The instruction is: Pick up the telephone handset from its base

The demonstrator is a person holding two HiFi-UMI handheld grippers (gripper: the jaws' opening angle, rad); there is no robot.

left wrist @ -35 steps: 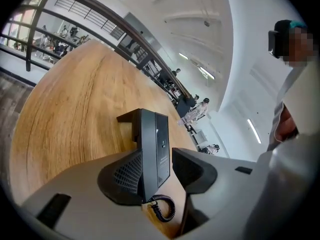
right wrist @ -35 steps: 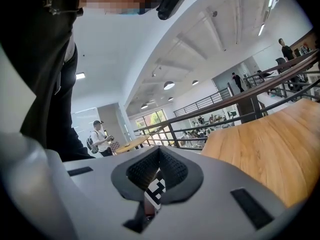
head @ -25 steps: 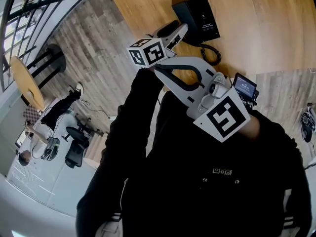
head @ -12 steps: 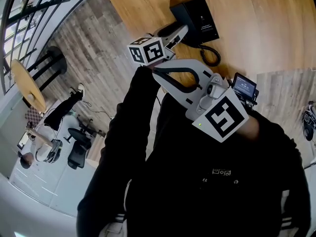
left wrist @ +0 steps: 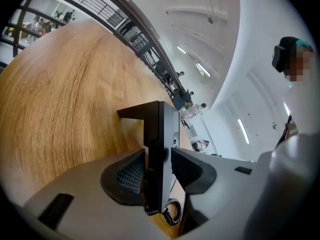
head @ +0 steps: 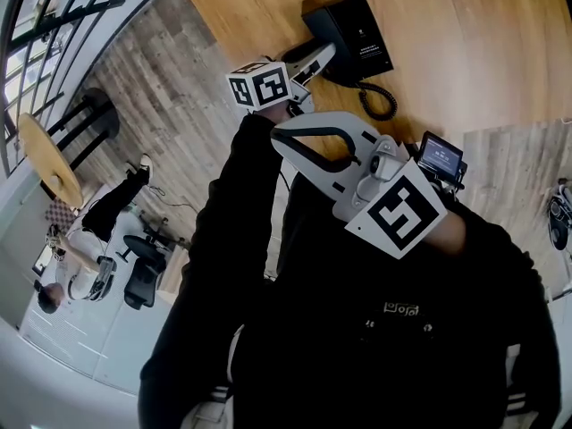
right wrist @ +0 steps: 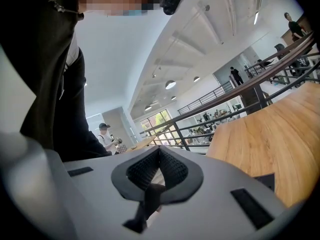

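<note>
- The base [head: 350, 27] is a black box near the tabletop's [head: 483, 52] left edge. Its coiled cord [head: 380, 104] lies just beside it, toward the near corner.
- A small device with a lit screen [head: 441, 156] stands at the near edge, apart from the base.
- Well beyond the left edge, down on the plank floor, are a stool [head: 89, 110] and a round yellow table [head: 43, 155].
- In the head view the right gripper [head: 277, 132] is held over the near corner and hides part of that edge. Its tips meet with nothing gripped between them.
- The left gripper [left wrist: 159, 156] reaches out on a straight black sleeve [head: 228, 231] across the left edge. Its two pads are clamped on the handset [left wrist: 156, 129], one on each flat side.
- The handset is at the base's left side. Whether it rests on the base or is clear of it cannot be told.
</note>
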